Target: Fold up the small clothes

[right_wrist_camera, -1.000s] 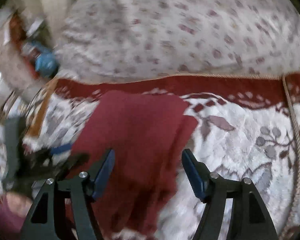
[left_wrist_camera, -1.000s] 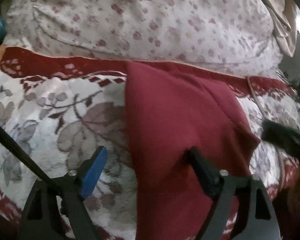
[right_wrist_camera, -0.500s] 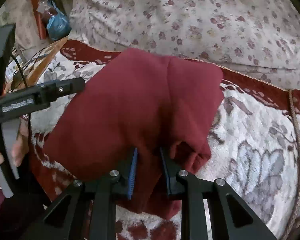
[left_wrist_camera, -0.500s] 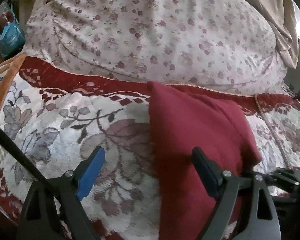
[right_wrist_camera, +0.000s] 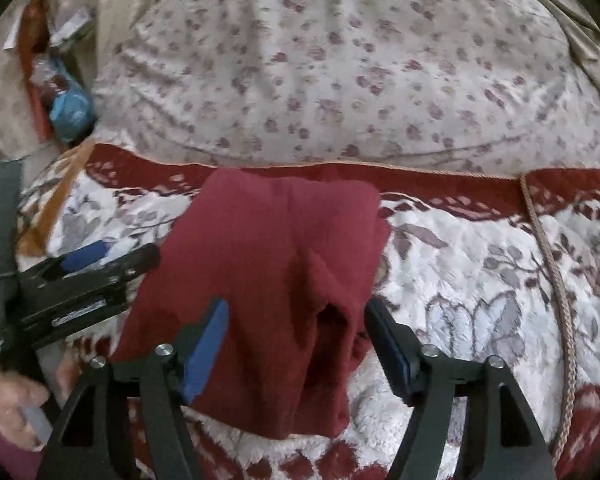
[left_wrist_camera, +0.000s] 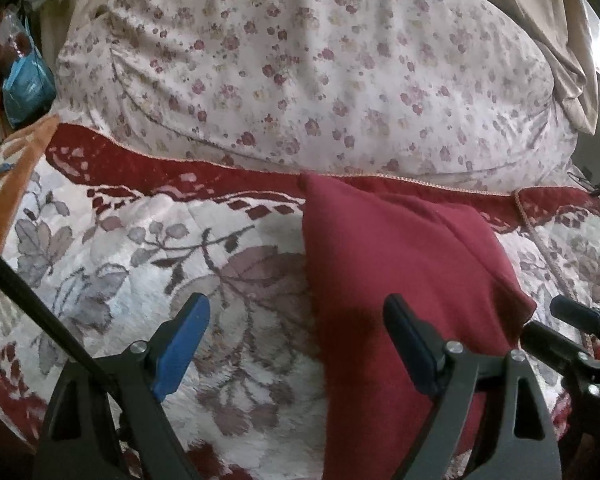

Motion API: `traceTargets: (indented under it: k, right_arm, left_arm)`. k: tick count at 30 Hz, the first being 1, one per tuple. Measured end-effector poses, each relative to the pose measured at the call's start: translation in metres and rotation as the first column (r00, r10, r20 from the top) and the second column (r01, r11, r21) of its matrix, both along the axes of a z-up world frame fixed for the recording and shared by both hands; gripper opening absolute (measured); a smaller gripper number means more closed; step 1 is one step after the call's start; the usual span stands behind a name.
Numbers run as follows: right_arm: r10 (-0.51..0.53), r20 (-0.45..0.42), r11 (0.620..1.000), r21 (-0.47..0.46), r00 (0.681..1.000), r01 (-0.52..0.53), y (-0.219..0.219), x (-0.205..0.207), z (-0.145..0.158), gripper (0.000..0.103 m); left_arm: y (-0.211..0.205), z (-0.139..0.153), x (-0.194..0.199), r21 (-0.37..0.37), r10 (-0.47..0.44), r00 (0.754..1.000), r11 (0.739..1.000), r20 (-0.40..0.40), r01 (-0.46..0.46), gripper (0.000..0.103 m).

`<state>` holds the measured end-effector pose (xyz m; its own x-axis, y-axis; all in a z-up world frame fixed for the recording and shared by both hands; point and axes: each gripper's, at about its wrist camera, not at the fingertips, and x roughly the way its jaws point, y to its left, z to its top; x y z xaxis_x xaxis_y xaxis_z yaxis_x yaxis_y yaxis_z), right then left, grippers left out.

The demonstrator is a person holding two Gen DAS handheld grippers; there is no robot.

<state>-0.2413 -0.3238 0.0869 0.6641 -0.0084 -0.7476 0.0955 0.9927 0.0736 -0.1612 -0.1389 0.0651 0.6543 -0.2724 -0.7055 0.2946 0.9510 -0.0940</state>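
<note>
A dark red small garment [left_wrist_camera: 400, 280] lies folded on a white and red floral blanket [left_wrist_camera: 140, 260]. In the right wrist view the garment [right_wrist_camera: 268, 264] lies flat with a rumpled fold near its lower right. My left gripper [left_wrist_camera: 296, 340] is open, its right finger over the garment's left edge and its left finger over the blanket. My right gripper [right_wrist_camera: 296, 340] is open and empty, its fingers straddling the garment's near part. The left gripper also shows in the right wrist view [right_wrist_camera: 80, 280], at the garment's left side.
A large pillow with small flowers [left_wrist_camera: 320, 72] lies behind the blanket. A blue bag [left_wrist_camera: 26, 88] and clutter sit at the far left. A braided cord [right_wrist_camera: 556, 280] runs down the blanket's right side. Beige cloth [left_wrist_camera: 560, 40] hangs at the upper right.
My right gripper, shut on the garment half a second ago, has opened and let it go. The garment has settled flat. The left gripper stays open and has moved little.
</note>
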Motion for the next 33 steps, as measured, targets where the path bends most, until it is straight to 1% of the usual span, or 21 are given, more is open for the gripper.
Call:
traceTargets:
  k: [3, 5, 11, 14, 18, 33]
  right_arm:
    - [-0.018, -0.001, 0.999, -0.047, 1.000, 0.017, 0.004, 0.005, -0.003, 0.081]
    - [-0.027, -0.001, 0.998, -0.063, 1.000, 0.026, 0.005, 0.005, -0.004, 0.083]
    - [-0.057, -0.004, 0.997, -0.051, 0.998, 0.057, 0.002, 0.015, -0.006, 0.089]
    - [-0.056, -0.010, 0.997, -0.060, 0.998, 0.055, 0.004, 0.025, -0.006, 0.089]
    - [-0.070, 0.011, 0.995, -0.065, 0.998, 0.070, 0.006, 0.027, -0.006, 0.091]
    - [-0.078, -0.013, 0.996, -0.040, 0.997, 0.078, 0.002, 0.029, -0.013, 0.091]
  left_arm:
    - [-0.002, 0.002, -0.003, 0.029, -0.002, 1.000, 1.000, 0.029, 0.001, 0.087]
    - [-0.003, 0.002, -0.003, 0.035, -0.005, 0.999, 0.999, 0.032, 0.004, 0.087]
    - [-0.003, 0.002, -0.002, 0.029, 0.002, 1.000, 1.000, 0.027, -0.003, 0.087]
    - [-0.001, 0.001, 0.000, 0.031, 0.009, 1.000, 0.999, 0.026, -0.009, 0.087]
    - [0.000, 0.000, 0.004, 0.028, 0.017, 1.000, 0.999, 0.023, -0.017, 0.087]
    - [0.000, -0.002, 0.006, 0.023, 0.023, 1.000, 0.999, 0.015, -0.023, 0.087]
